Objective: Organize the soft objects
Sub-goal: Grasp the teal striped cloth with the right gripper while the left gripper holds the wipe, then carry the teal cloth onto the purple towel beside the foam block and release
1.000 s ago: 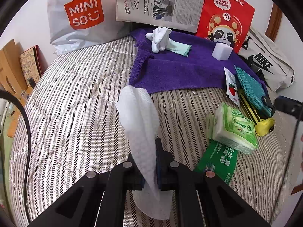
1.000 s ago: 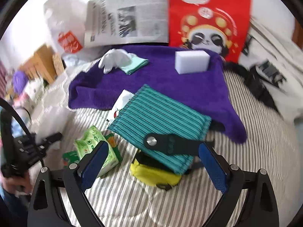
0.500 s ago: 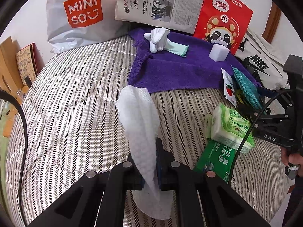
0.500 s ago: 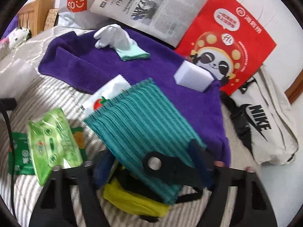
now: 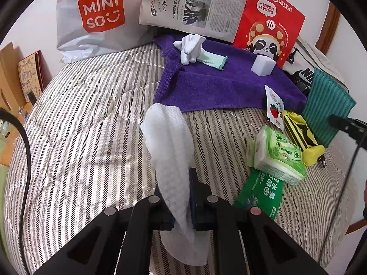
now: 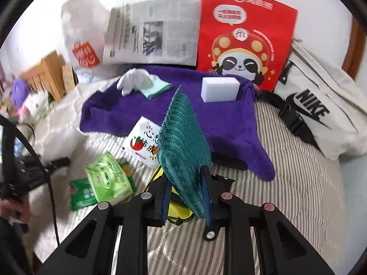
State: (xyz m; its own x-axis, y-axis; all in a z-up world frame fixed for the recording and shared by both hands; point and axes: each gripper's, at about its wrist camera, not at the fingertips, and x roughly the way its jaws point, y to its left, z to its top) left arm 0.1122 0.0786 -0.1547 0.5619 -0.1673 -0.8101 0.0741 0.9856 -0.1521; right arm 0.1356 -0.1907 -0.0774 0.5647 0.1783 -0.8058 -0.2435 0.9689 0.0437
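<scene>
My left gripper (image 5: 181, 197) is shut on a white textured cloth (image 5: 169, 142) that stands up above the striped bed. My right gripper (image 6: 185, 183) is shut on a teal ribbed cloth (image 6: 183, 137), lifted on edge; it also shows at the right in the left wrist view (image 5: 325, 105). A purple towel (image 5: 220, 84) lies at the back of the bed (image 6: 160, 98). On it rest a white glove (image 5: 190, 48), a mint green cloth (image 5: 212, 60) and a white sponge block (image 5: 263, 64).
A green tissue pack (image 5: 277, 158), a green wrapper (image 5: 261, 194), a strawberry sachet (image 5: 274, 107) and a yellow pouch (image 5: 302, 137) lie at the right. A Miniso bag (image 5: 101, 16), a newspaper (image 5: 192, 4), a red panda bag (image 5: 268, 23) and a Nike bag (image 6: 321, 105) stand behind.
My right gripper closed on the teal cloth and lifted it off the yellow pouch. My left gripper keeps holding the white cloth and has barely moved.
</scene>
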